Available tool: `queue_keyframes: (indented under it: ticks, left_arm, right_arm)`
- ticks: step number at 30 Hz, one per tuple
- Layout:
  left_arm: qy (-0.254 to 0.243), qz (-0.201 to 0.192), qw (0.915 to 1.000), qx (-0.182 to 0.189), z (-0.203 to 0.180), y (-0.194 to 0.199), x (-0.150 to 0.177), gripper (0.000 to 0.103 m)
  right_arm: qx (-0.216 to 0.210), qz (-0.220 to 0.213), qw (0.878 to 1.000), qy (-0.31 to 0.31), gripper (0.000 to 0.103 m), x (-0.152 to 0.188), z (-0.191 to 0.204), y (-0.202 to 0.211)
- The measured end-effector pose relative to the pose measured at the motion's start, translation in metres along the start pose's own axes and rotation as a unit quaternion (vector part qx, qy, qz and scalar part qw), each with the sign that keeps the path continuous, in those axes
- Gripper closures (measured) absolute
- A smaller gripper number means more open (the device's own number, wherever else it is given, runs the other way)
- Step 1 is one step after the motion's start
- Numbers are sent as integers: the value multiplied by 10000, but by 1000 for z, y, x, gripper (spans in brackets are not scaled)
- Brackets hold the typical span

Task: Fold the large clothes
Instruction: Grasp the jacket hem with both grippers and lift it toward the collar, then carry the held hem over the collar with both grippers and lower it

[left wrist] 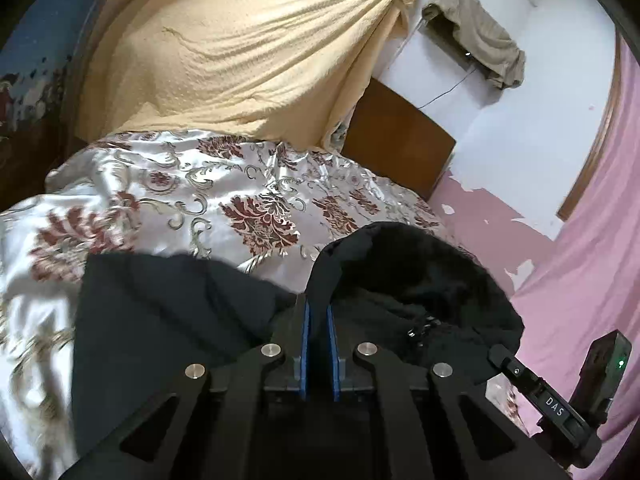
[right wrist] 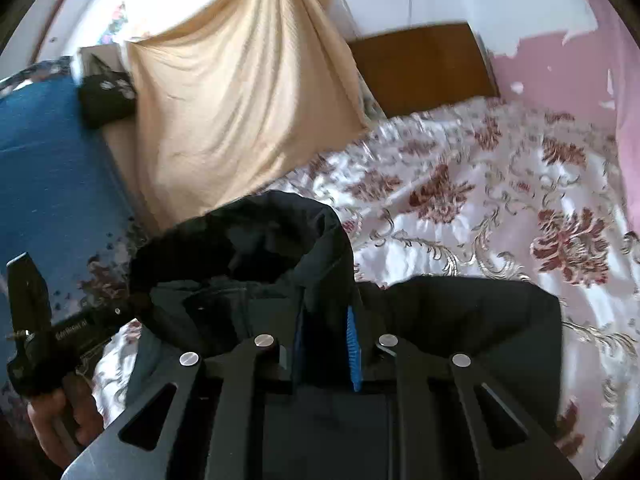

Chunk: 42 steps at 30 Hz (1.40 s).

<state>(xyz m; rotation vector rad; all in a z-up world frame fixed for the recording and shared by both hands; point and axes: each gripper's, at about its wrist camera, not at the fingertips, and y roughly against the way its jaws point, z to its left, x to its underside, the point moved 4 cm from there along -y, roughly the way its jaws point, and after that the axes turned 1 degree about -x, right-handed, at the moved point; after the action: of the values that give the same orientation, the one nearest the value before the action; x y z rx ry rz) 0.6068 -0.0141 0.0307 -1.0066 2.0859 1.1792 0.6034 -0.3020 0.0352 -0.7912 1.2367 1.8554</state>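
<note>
jacket (left wrist: 168,320): lies on the bedspread (left wrist: 192,196) at its near end, hood (left wrist: 420,276) toward the headboard (left wrist: 396,144)
left hand-held gripper (left wrist: 319,312): on the jacket just left of the hood, fabric between its jaws
right hand-held gripper (right wrist: 326,320): on the jacket just right of the hood, fabric between its jaws
draped cloth (left wrist: 240,48): hangs behind the bed, left of the headboard
headboard: at the bed's far end, against the wall (left wrist: 520,92)
hand (right wrist: 60,420): low at the left of the right wrist view, on the other gripper's handle

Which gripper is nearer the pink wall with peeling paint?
Right. The right gripper, shut on the black hooded jacket, is on the side toward the pink wall. The left gripper grips the same jacket beyond its hood, further from that wall.
</note>
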Motion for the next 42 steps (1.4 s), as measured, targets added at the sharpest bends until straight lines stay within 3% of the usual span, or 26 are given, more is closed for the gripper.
queue_keyframes:
  ticks: [8, 17, 22, 28, 31, 35, 42]
  left_arm:
    - [-239, -482, 9979, 374, -12, 109, 46, 96]
    - [101, -359, 9987, 358, 15, 119, 99, 97]
    - [-7, -160, 9998, 79, 21, 94, 110, 97]
    - [-144, 343, 9983, -453, 41, 36, 115, 97]
    - [-139, 575, 9970, -498, 50, 14, 118, 97]
    - [8, 610, 9979, -199, 53, 21, 112, 91]
    - [87, 660, 9967, -468, 60, 58, 106, 88]
  right_arm:
    - [-173, -525, 9959, 718, 88, 49, 26, 112]
    - [124, -446, 9868, 1551, 91, 109, 33, 145]
    - [257, -319, 9840, 1732, 92, 123, 24, 133]
    - [701, 183, 9765, 2030, 93, 133, 11, 74]
    - [774, 404, 9749, 2046, 93, 133, 5, 52]
    - [670, 466, 9796, 1834, 93, 127, -2, 44]
    - [595, 393, 9814, 1783, 93, 131, -1, 45]
